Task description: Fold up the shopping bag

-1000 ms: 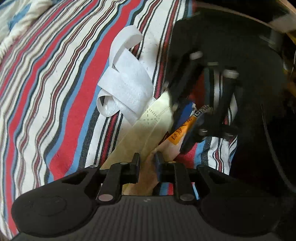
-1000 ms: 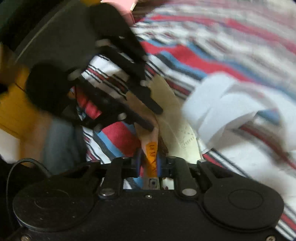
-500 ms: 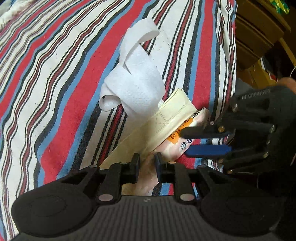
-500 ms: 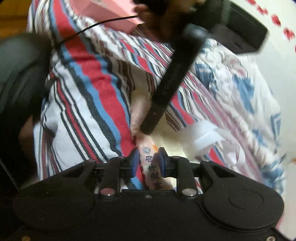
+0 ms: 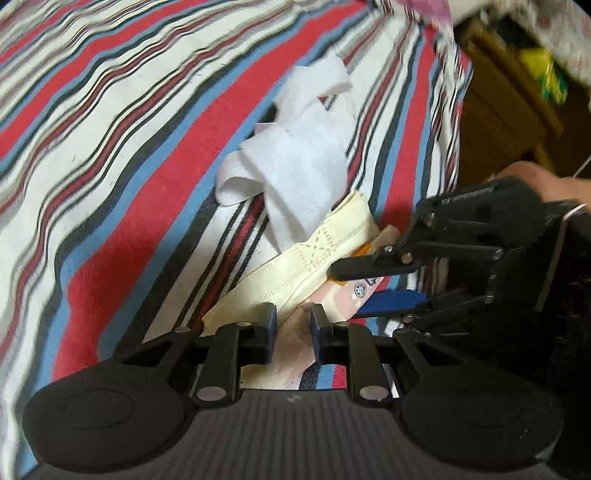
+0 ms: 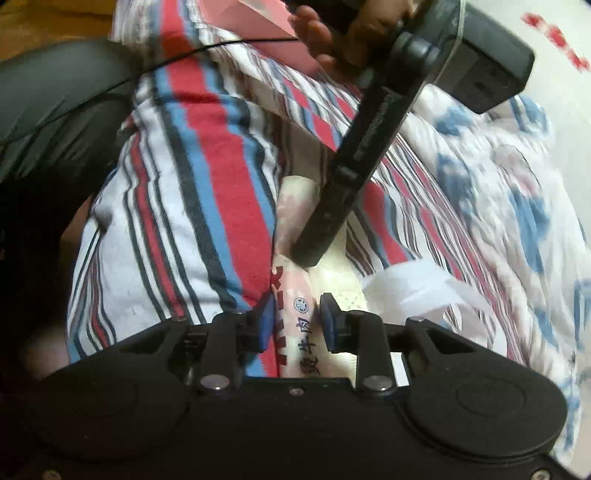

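Observation:
The shopping bag (image 5: 314,258) is folded into a narrow cream and pink strip on the striped sheet, and its white handles (image 5: 295,166) lie bunched at the far end. My left gripper (image 5: 291,319) is shut on the near pink fold. My right gripper (image 5: 345,293) comes in from the right, one finger above and one below the printed end. In the right wrist view the right gripper (image 6: 297,306) straddles the printed strip of the bag (image 6: 295,206); its jaws are opening and the pads stand just off it. One left gripper finger (image 6: 343,184) presses down on the bag beyond, with the handles (image 6: 406,291) to the right.
The striped sheet (image 5: 129,166) covers the bed, whose edge drops off at the right beside wooden furniture (image 5: 498,110). A blue-flowered quilt (image 6: 517,184) lies at the far side. A dark padded seat (image 6: 55,110) stands at the left. A person's hand (image 6: 325,33) holds the left gripper.
Both grippers rolled and came down with the folded bag onto the sheet. The right gripper swung from beside the left to the strip's other end, and its jaws have widened slightly.

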Tool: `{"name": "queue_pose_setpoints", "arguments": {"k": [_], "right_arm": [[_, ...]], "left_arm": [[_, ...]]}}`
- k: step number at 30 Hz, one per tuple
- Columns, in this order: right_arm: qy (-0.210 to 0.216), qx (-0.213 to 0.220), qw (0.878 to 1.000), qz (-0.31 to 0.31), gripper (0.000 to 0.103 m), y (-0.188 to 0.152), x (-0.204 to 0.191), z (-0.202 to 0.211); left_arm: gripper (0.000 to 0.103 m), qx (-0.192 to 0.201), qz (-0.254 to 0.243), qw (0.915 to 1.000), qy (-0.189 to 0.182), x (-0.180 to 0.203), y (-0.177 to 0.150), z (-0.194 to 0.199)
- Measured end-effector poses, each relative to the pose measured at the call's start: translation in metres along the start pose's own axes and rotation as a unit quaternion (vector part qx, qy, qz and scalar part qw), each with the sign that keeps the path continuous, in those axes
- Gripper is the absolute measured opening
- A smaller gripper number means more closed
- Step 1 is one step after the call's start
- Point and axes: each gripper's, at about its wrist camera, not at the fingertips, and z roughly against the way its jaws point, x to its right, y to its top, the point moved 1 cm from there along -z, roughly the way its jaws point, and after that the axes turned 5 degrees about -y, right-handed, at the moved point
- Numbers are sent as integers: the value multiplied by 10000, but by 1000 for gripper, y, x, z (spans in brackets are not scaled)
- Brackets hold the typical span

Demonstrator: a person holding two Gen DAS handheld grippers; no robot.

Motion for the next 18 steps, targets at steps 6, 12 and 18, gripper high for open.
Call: {"name": "queue_pose_setpoints", "arguments": {"k": [6, 12, 18], "right_arm": [[-594, -167, 9910, 1186, 26, 2, -27, -2], [-315, -451, 9978, 381, 25, 11, -6, -7], [1600, -247, 9630, -2154, 24, -8, 75, -24]], "left_arm": [[20, 91, 415, 9976, -542, -22, -1, -1], [20, 61, 105, 9998, -149, -4, -2, -2], [20, 508, 12, 9987, -8, 13, -14, 9]]}}
